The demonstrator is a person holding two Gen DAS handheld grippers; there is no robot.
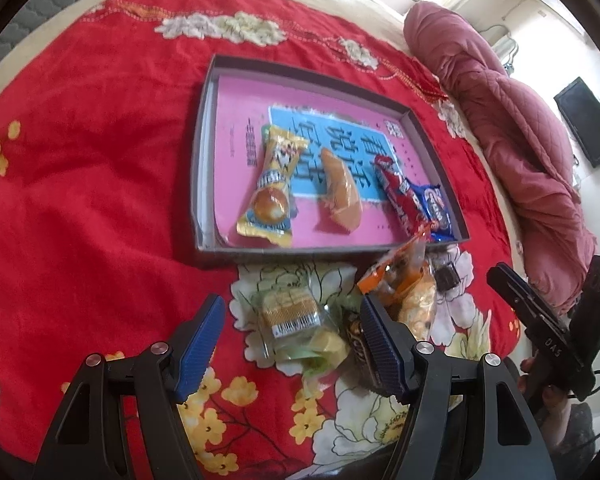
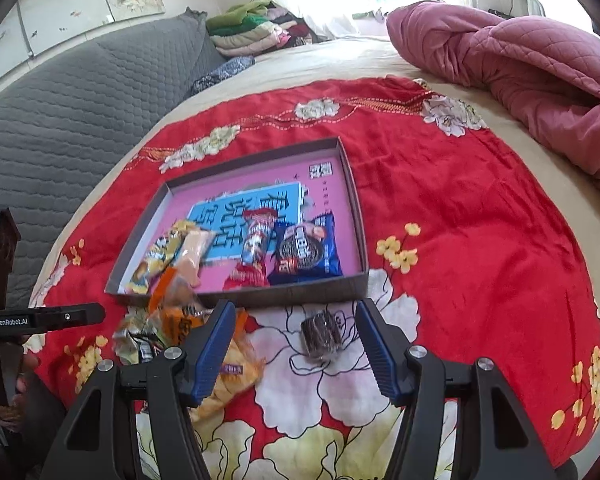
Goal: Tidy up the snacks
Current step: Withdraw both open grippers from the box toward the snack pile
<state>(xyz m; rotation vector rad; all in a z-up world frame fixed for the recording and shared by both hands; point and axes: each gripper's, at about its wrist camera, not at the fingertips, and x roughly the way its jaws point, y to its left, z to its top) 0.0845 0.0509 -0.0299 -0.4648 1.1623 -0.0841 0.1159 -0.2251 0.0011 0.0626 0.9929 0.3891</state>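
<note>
Left gripper (image 1: 292, 336) stood released, blue pads apart, nothing pressed. Clear-wrapped yellow cake (image 1: 290, 312) lay between the pads at lower centre of the left wrist view, long axis running left to right across the gap. Right gripper (image 2: 296, 348) likewise released; dark wrapped cookie (image 2: 320, 334) lay between its pads at lower centre of the right wrist view, clear of both. Each hand was nearer its own snack. Shallow box (image 1: 204, 152) sat above in frame, holding four packets.
</note>
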